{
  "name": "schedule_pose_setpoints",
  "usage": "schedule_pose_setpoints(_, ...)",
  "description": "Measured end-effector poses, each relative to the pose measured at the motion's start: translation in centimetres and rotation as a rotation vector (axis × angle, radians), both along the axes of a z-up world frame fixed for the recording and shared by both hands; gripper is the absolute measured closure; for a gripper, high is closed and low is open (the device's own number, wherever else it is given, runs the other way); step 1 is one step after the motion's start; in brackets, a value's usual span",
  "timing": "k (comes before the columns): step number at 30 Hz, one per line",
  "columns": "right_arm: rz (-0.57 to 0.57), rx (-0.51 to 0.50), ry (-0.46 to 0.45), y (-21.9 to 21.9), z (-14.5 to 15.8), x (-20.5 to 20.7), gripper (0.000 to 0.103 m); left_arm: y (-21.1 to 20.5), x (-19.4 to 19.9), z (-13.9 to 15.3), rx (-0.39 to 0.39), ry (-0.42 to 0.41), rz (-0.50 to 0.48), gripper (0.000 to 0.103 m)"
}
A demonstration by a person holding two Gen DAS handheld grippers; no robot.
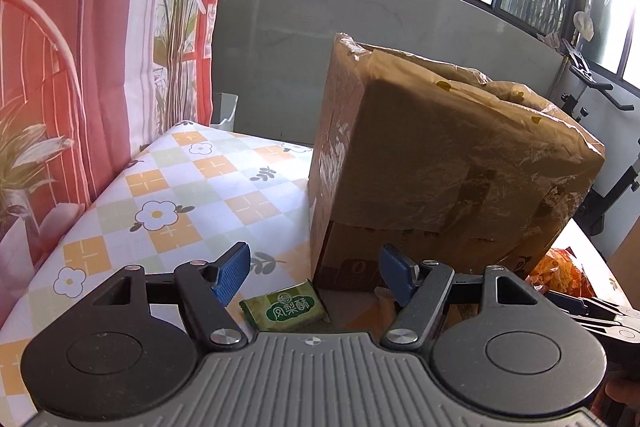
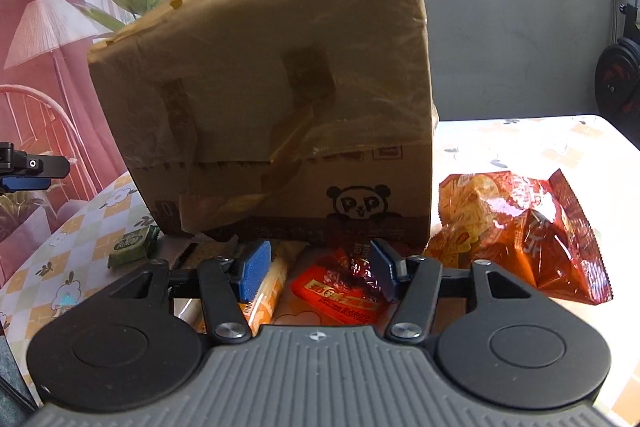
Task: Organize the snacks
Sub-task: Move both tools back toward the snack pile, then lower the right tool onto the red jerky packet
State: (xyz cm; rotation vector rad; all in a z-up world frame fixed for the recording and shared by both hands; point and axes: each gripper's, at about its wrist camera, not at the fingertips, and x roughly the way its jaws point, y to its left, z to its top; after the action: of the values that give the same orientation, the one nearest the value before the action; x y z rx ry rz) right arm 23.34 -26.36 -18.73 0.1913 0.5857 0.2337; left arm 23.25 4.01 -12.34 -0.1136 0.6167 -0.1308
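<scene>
1. A tall taped cardboard box (image 2: pixel 272 99) stands on the flower-patterned table (image 1: pixel 168 187), snacks lying along its near foot.
2. A big red crinkly snack bag (image 2: pixel 516 231) lies just right of the box.
3. The right gripper (image 2: pixel 316 269) hangs partly spread over a small red packet (image 2: pixel 340 295) with an orange wrapped bar (image 2: pixel 266 291) beside it; nothing is pinched.
4. The left gripper (image 1: pixel 316 273) stands wide and empty above a green pineapple-cake packet (image 1: pixel 285 307).
5. This looks like the picking-up step: next, each claw likely needs lowering and closing round its packet.
</scene>
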Motion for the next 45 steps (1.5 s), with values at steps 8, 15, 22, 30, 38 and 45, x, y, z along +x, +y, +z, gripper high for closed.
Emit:
schedule_pose_setpoints(8,-0.066,-0.04,0.08,-0.1,-1.6,3.1,0.029,0.7,0.2,-1.5,-0.028,0.019,0.016,0.03)
schedule_pose_setpoints(15,-0.1,-0.058,0.111,0.0,-2.7,5.0,0.029,1.2,0.6,-2.3,-0.022,0.033,0.025,0.03)
schedule_pose_setpoints(22,-0.11,-0.125,0.113,0.5,-3.6,5.3,0.028,1.5,1.1,-3.3,-0.022,0.057,0.032,0.03)
schedule_pose_setpoints(30,-0.101,-0.087,0.084,-0.3,-3.6,3.8,0.049,1.0,-0.3,-4.1,-0.017,0.037,0.028,0.031)
schedule_pose_setpoints(38,-0.039,-0.073,0.029,-0.9,-3.1,0.6,0.058,1.2,-1.7,-5.5,0.011,0.05,0.068,0.031)
schedule_pose_setpoints(45,0.054,-0.147,0.028,1.0,-2.7,0.6,0.05,1.2,-2.3,-5.9,-0.01,0.057,0.067,0.031)
